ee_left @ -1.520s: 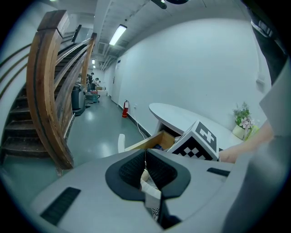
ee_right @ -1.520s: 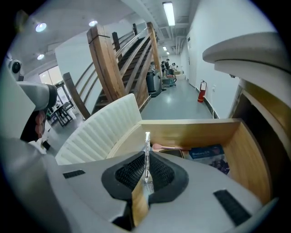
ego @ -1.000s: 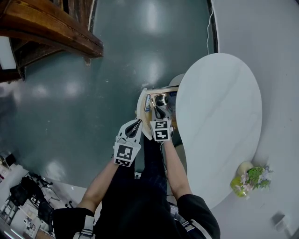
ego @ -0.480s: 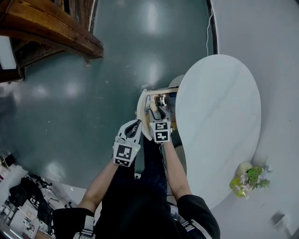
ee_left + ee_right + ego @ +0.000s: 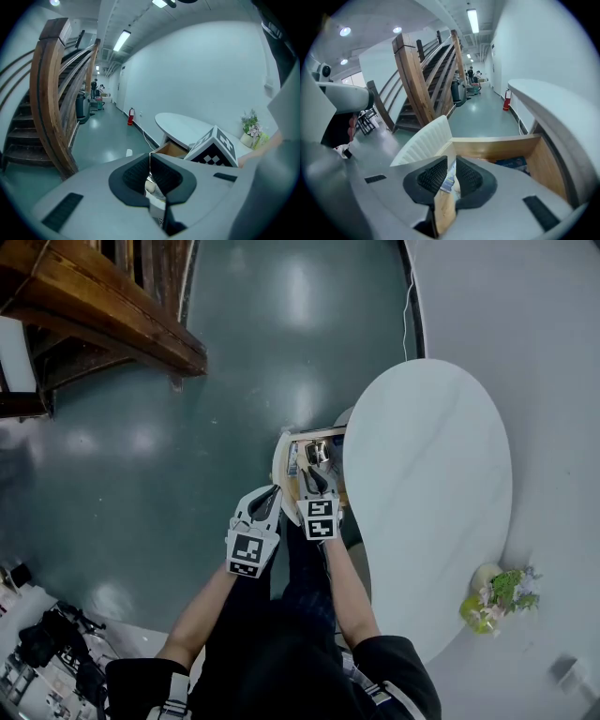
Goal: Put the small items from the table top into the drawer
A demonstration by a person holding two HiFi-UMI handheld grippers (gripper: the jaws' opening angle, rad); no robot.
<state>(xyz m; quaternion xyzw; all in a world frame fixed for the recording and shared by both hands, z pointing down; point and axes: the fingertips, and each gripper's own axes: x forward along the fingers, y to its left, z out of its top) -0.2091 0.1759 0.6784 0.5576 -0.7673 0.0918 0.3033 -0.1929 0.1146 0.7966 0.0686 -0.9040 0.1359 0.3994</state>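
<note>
- Left gripper: the two dark, ribbed pads meet at the tips and leave only a thin slit. Nothing is held. In the head view it sits left of centre, outside the drawer's front panel, pointing to the top of the frame.
- Right gripper: the jaws have just been closing and now stand a narrow gap apart. The pads press on nothing; the gap shows only the drawer's side wall and a packet lying below. In the head view it hangs over the open drawer, beside the left gripper, pointing the same way.
- Drawer: a pale wood box with flat, smooth walls. Its white, ribbed, gently curved front panel runs top to bottom in the head view, facing the left of the frame.
- Small items: a blue printed packet lies flat on the drawer floor, at right of centre in the right gripper view. A shiny metal piece lies at the drawer's upper end; its shape is too small to tell.
- Table: a smooth white oval top, with its long axis running top to bottom. It is bare except for a flower pot at its lower right.
- Surroundings: a glossy teal floor and a brown wooden staircase at upper left.
</note>
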